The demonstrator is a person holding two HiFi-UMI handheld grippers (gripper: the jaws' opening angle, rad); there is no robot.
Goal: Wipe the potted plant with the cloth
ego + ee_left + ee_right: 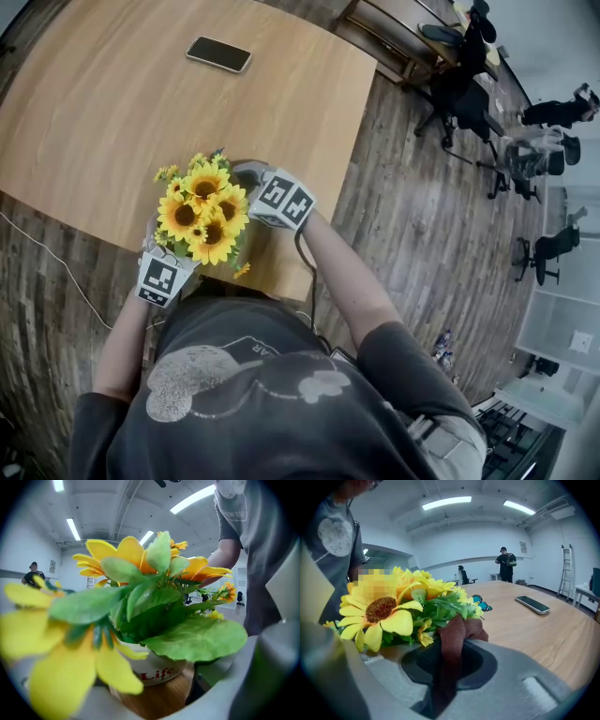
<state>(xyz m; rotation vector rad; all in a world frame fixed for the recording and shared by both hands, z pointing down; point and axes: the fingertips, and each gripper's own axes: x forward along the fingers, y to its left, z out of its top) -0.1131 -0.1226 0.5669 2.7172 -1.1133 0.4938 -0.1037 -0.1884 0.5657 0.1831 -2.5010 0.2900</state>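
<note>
Upright potted plant [204, 211] close to the near edge of the table [112, 103], beside its corner: sunflowers with yellow petals and brown centres, broad green leaves, small white pot [157, 670] with red lettering. Brown cloth [457, 637] above the table top, bunched into a narrow fold, pinched between the jaws of the right gripper [447, 677], free end touching the green leaves at the bouquet's side.
</note>
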